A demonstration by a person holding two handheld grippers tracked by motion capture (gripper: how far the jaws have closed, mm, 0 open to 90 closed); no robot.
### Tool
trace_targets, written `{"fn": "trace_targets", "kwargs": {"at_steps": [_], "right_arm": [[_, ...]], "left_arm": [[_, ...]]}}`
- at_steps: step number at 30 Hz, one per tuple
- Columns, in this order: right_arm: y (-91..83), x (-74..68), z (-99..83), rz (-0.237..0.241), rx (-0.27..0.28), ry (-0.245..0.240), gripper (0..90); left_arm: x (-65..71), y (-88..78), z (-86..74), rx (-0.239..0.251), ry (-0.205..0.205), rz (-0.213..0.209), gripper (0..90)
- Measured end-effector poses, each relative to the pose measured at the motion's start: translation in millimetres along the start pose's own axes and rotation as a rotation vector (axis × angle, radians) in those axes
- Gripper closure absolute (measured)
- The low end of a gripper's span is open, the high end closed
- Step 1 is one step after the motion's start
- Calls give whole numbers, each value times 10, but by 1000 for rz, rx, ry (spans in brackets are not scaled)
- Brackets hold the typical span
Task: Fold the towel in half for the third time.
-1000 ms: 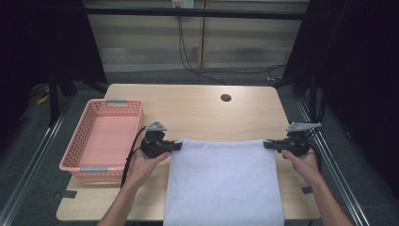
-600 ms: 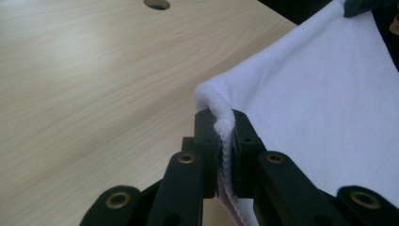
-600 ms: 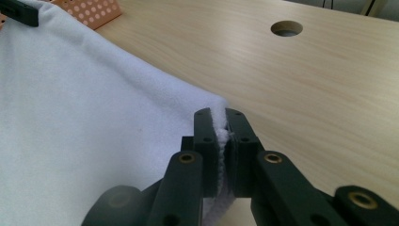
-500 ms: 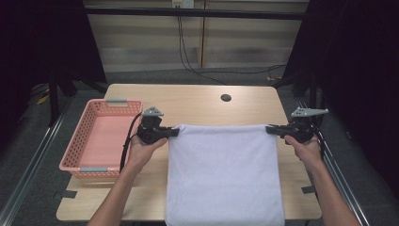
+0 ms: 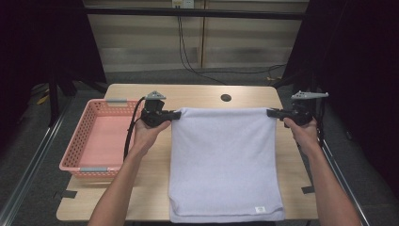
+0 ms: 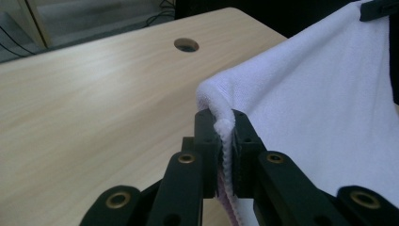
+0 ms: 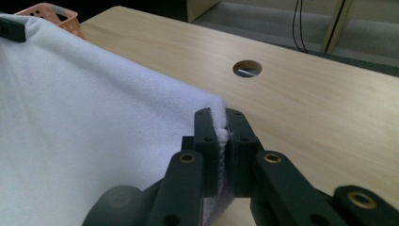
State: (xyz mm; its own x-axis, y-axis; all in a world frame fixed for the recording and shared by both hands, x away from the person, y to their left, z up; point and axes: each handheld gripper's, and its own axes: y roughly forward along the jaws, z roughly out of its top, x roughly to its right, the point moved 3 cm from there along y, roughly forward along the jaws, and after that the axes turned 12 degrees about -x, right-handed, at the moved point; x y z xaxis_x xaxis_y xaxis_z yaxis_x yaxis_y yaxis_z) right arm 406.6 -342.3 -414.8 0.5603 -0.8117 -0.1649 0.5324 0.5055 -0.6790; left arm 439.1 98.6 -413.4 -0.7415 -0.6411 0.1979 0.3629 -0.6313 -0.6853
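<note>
You held the white towel (image 5: 225,162) by its two far corners, one in each hand-held gripper. The left hand-held gripper (image 5: 175,114) had its jaws closed down on the corner nearest it; in the left gripper view the hem (image 6: 225,141) was pinched between the black pads and bulged just above their tips. The right hand-held gripper (image 5: 272,112) was clamped the same way on the opposite corner, with a thin fold of cloth (image 7: 221,129) squeezed between its pads.

Between the two hand-held grippers the far edge ran taut and nearly straight. In both gripper views that edge stood clear of the counter (image 5: 197,94). Behind the hand-held grippers, toward you, the rest of the towel sloped down and lay flat on the counter, its near end doubled under, with a small label (image 5: 259,209) at the near right corner.

Judgement: gripping at the extreme corners and keeping the hands well apart kept the edge stretched, so the cloth would fold without wrinkles. The likely step in hand was lifting this edge to carry it over toward you.

The pink basket (image 5: 94,136) sat on the counter just outside the left hand-held gripper, apart from the towel, probably the place for the folded cloth. The cable hole (image 5: 226,98) lay beyond the raised edge, between the two hand-held grippers.
</note>
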Motion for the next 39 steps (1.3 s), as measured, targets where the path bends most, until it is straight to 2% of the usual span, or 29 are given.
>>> {"fn": "trace_targets", "kwargs": {"at_steps": [1, 3, 4, 6, 7, 9, 10, 11, 12, 13, 15, 18, 19, 20, 21, 22, 23, 24, 25, 26, 27, 28, 29, 30, 31, 32, 33, 35, 39], "right_arm": [[-14, 11, 86, -13, 6, -6, 858], [-32, 14, 127, -16, 12, -8, 858], [-56, 14, 160, -16, 18, -10, 858], [-107, -10, 181, -13, 28, -21, 858], [-131, -31, 161, -4, 32, -25, 858], [-187, -102, 82, 3, 33, -42, 858], [-223, -144, 33, 11, 32, -52, 858], [-309, -221, -63, 36, 42, -51, 858], [-309, -221, -63, 36, 42, -51, 858], [-344, -256, -106, 39, 36, -52, 858], [-405, -345, -193, 40, 14, -75, 858], [-469, -456, -343, 56, -6, -94, 857], [-496, -510, -467, 70, -14, -96, 857], [-496, -510, -467, 70, -14, -96, 857], [-527, -573, -611, 86, -18, -94, 856], [-527, -573, -611, 86, -18, -94, 856], [-551, -642, -766, 99, -33, -97, 855], [-551, -642, -766, 99, -33, -97, 855], [-562, -680, -844, 104, -39, -99, 853], [-571, -720, -925, 118, -41, -96, 853], [-576, -801, -1091, 128, -52, -95, 848], [-576, -801, -1091, 128, -52, -95, 848], [-568, -840, -1175, 141, -60, -95, 844], [-552, -882, -1260, 148, -78, -97, 835], [-511, -966, -1442, 157, -121, -112, 825], [-511, -966, -1442, 157, -121, -112, 825], [-503, -1018, -1553, 156, -148, -119, 824], [-514, -1041, -1601, 156, -153, -123, 818], [-598, -1108, -1750, 183, -160, -114, 755]], "left_arm": [[-6, -17, 38, 8, -1, 2, 841], [14, -67, 87, 52, -4, 6, 840], [29, -74, 89, 59, -6, -1, 841], [75, -65, 56, 34, 21, 8, 840], [104, -85, 17, 29, 27, 10, 840], [160, -133, -44, 51, 16, -8, 840], [197, -151, -79, 50, 12, -3, 840], [308, -182, -128, 59, 17, 4, 841], [308, -182, -128, 59, 17, 4, 840], [390, -207, -157, 65, 27, -19, 840], [506, -242, -222, 63, 62, -24, 840], [612, -297, -353, 64, 65, -46, 840], [641, -315, -410, 53, 74, -48, 840], [668, -331, -473, 47, 83, -47, 840], [685, -343, -539, 37, 79, -57, 838], [698, -356, -609, 25, 70, -58, 838], [727, -361, -682, 23, 65, -69, 838], [759, -360, -762, 4, 78, -75, 838], [794, -357, -846, -12, 87, -78, 837], [822, -354, -930, -22, 85, -88, 835], [840, -351, -1016, -30, 74, -96, 831], [855, -339, -1101, -37, 62, -100, 831], [866, -325, -1183, -55, 58, -108, 829], [878, -309, -1263, -67, 61, -110, 827], [901, -294, -1365, -92, 45, -116, 825], [927, -289, -1421, -99, 42, -130, 825], [969, -288, -1490, -114, 61, -141, 821], [1047, -306, -1597, -145, 84, -136, 818], [1107, -337, -1777, -193, 95, -159, 794]]}}
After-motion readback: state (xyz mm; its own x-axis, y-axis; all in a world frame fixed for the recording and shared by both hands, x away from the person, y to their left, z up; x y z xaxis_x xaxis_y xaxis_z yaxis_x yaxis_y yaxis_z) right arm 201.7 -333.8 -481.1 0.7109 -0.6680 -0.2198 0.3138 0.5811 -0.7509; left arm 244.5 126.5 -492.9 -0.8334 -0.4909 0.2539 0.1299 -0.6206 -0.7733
